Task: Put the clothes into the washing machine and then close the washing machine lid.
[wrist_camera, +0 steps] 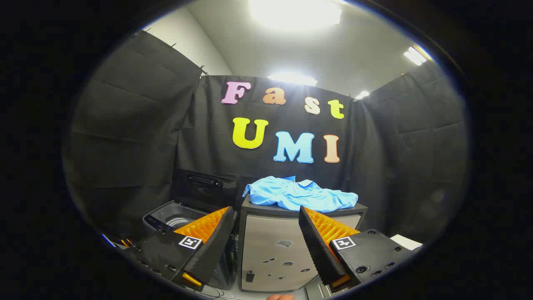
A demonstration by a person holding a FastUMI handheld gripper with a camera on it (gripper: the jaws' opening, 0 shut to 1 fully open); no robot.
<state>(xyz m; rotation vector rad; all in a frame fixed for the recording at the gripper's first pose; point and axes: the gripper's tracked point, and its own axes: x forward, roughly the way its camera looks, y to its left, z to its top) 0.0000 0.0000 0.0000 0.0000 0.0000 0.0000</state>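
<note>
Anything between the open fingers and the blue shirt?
Gripper view: nothing blocks it. The open gripper holds nothing, and between it and the blue shirt is just the cabinet front, with the shirt lying on top.

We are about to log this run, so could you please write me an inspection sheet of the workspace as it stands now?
Surface: top of a grey cabinet, beyond the fingers.
Job's things: light blue shirt crumpled on the cabinet; washing machine beside the cabinet, its lid raised, tub open.
Clutter: white sheet low beside the cabinet.
Grippers: gripper with fingers spread apart, holding nothing, short of the shirt.
Cables: thin cables on the floor below the machine.
Surroundings: black cloth wall, ceiling lights.
</note>
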